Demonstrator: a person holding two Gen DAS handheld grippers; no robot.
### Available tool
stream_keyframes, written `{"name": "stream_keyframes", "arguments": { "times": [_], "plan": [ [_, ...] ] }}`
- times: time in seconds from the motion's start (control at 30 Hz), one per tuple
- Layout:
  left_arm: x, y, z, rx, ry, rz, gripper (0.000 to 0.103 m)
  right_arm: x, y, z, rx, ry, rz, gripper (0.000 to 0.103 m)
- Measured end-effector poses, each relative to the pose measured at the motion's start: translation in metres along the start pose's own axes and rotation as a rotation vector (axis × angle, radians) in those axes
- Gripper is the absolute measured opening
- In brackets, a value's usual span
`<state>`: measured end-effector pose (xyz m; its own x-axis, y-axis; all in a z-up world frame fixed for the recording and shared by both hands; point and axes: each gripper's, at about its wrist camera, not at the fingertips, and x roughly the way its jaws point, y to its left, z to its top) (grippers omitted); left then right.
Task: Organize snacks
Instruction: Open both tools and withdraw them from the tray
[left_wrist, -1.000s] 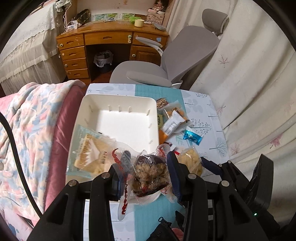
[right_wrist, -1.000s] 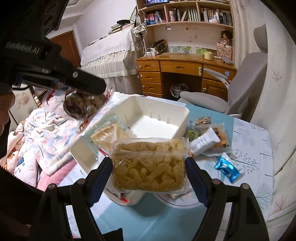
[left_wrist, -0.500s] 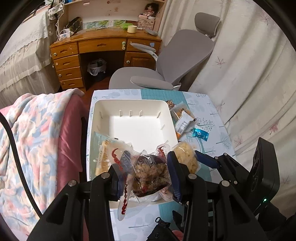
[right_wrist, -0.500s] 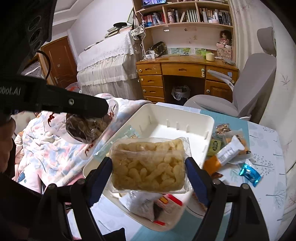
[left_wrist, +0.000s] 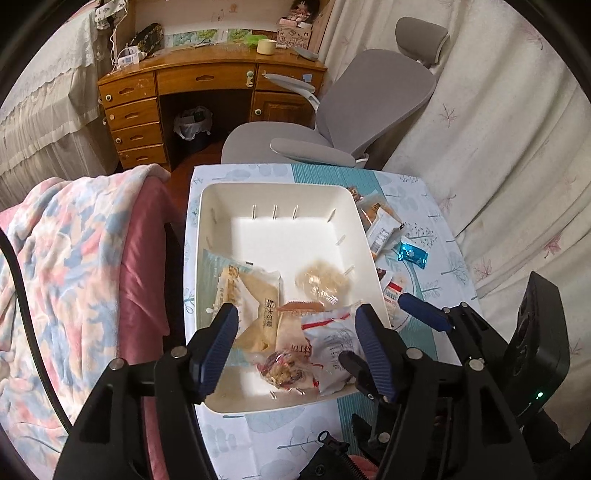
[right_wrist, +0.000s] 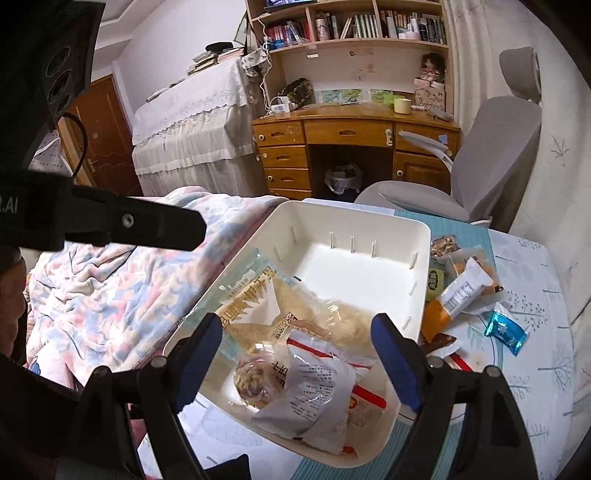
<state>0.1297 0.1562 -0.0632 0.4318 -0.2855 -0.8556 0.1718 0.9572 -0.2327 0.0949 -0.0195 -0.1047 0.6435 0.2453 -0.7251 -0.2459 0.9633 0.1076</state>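
Observation:
A white bin (left_wrist: 280, 192) (right_wrist: 369, 221) stands on the table and holds several snack packs. Among them are a dark nut pack (left_wrist: 282, 371) (right_wrist: 253, 380), a pale puffed-snack pack (left_wrist: 321, 282) (right_wrist: 347, 321), a large flat cracker pack (left_wrist: 247, 295) (right_wrist: 251, 295) and a white-and-red bag (left_wrist: 328, 343) (right_wrist: 314, 398). My left gripper (left_wrist: 295, 339) is open and empty above the bin's near end. My right gripper (right_wrist: 297, 354) is open and empty above the same end. Loose snacks, among them a blue packet (left_wrist: 413, 254) (right_wrist: 506, 330), lie right of the bin.
The table has a patterned cloth (left_wrist: 424, 206). A pink and blue blanket (left_wrist: 74, 258) lies left of it. A grey office chair (left_wrist: 354, 110) and a wooden desk (left_wrist: 207, 77) stand beyond. A curtain (left_wrist: 498, 129) hangs on the right.
Both grippers have opened. The dark nut pack and the puffed-snack pack have dropped from them into the bin.

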Motion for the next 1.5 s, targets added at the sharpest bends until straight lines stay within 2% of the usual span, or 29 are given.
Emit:
{"name": "stream_keyframes", "arguments": {
  "times": [0.17,0.4,0.87,1.03,1.3,1.5],
  "plan": [
    [0.004,-0.002,-0.011,-0.018,0.018,-0.016,0.065,-0.008,-0.003,-0.006,0.005,0.024,-0.023,0.084],
    [0.005,-0.014,-0.027,-0.084,0.003,-0.028,0.065,-0.027,-0.026,-0.016,0.016,0.021,-0.038,0.084],
    [0.014,-0.104,-0.053,-0.271,-0.041,0.070,0.070,-0.070,-0.117,-0.031,-0.057,0.031,0.070,0.084],
    [0.025,-0.142,-0.065,-0.330,-0.064,0.086,0.079,-0.083,-0.149,-0.033,-0.109,0.038,0.106,0.084],
    [0.059,-0.180,-0.077,-0.412,-0.036,0.087,0.079,-0.090,-0.187,-0.033,-0.159,0.042,0.090,0.084],
    [0.086,-0.190,-0.077,-0.481,-0.021,0.072,0.084,-0.086,-0.212,-0.027,-0.152,0.051,0.054,0.084]
  ]
}}
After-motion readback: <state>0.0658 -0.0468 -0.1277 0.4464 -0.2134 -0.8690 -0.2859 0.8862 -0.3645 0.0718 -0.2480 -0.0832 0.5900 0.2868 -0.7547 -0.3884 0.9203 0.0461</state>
